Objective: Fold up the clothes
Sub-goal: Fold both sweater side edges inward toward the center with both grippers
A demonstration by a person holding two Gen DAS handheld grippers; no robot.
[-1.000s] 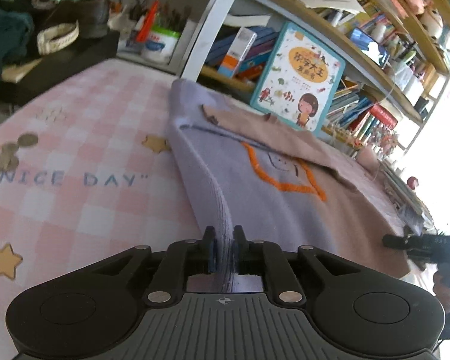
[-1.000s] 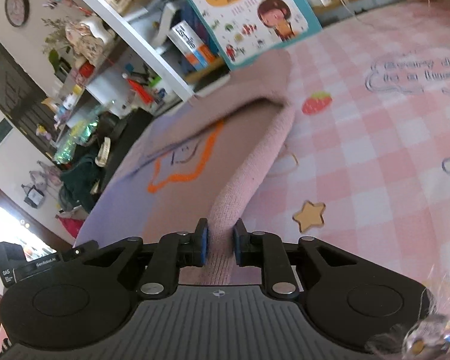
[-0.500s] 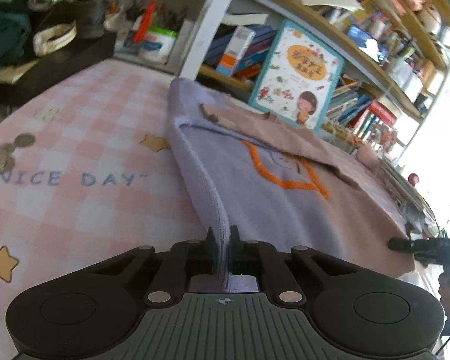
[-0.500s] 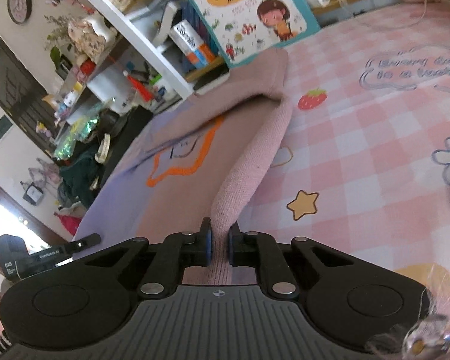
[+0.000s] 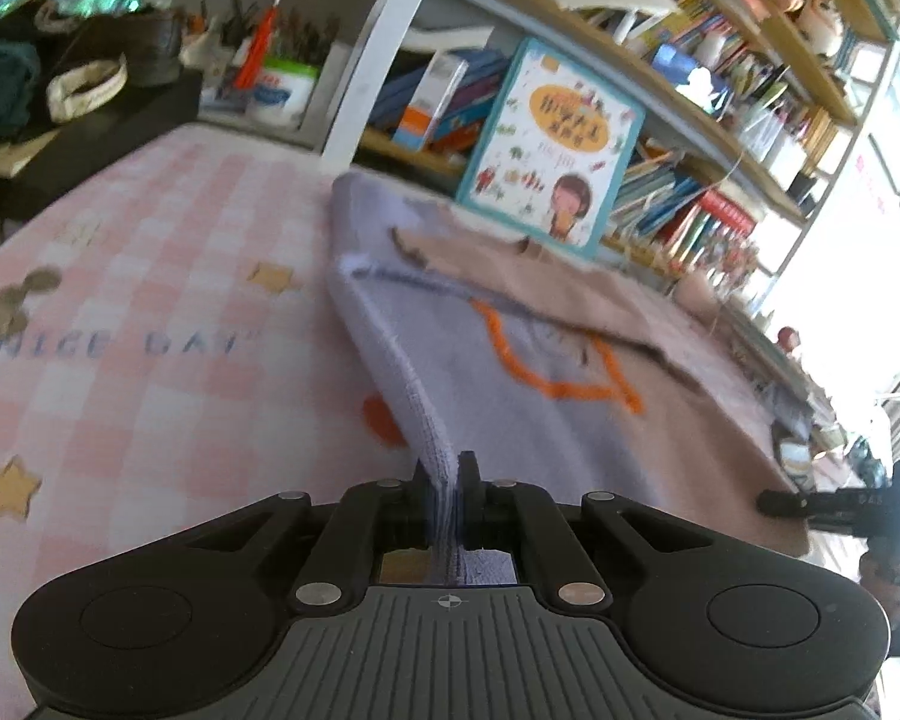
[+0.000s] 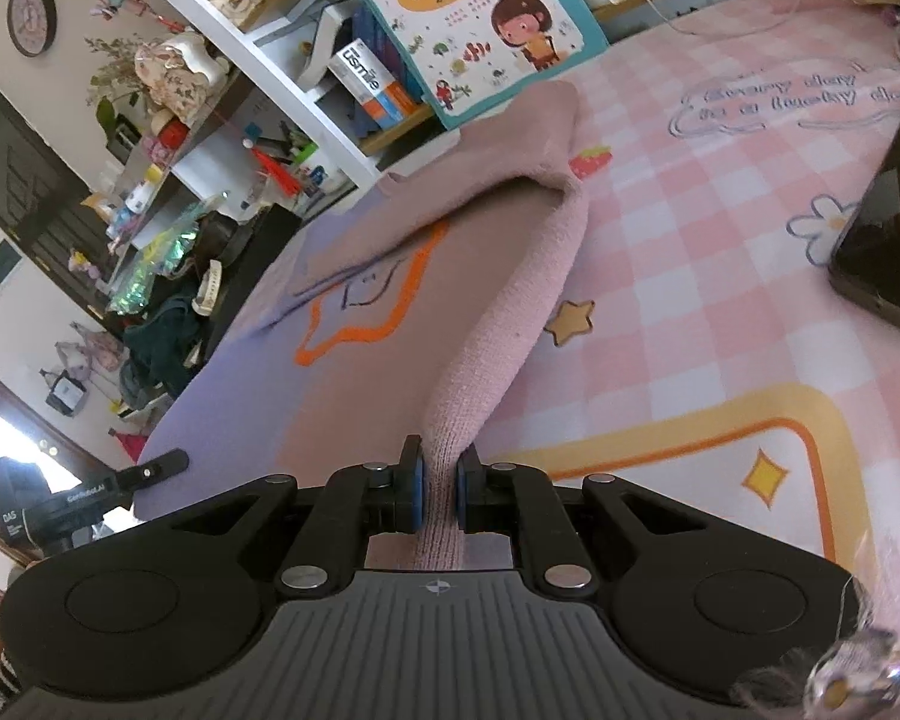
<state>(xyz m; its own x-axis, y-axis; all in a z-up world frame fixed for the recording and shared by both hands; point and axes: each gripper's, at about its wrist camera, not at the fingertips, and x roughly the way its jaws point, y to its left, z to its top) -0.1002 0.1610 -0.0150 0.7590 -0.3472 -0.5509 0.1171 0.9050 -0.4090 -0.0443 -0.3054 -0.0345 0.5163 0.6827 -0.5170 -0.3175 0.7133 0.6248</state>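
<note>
Knit sweater [image 5: 510,396], lilac and pink with an orange outline, spread flat ahead on the pink checked cover [image 5: 150,300]. Lilac edge pinched tight in the left hand-held gripper [image 5: 447,474]; pink edge pinched in the right hand-held gripper [image 6: 438,480]. Open cover outward of each raised edge. Picture book [image 6: 480,18] and shelves [image 5: 720,138] beyond the far hem.

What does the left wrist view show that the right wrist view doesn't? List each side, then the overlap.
Only the left wrist view: the "NICE DAY" lettering on the pink checked cloth.

Only the right wrist view: a wall clock and a dark device at the right edge.

Both: the lilac-and-pink sweater with its orange outline, the picture book, and each gripper pinching a sweater edge.
</note>
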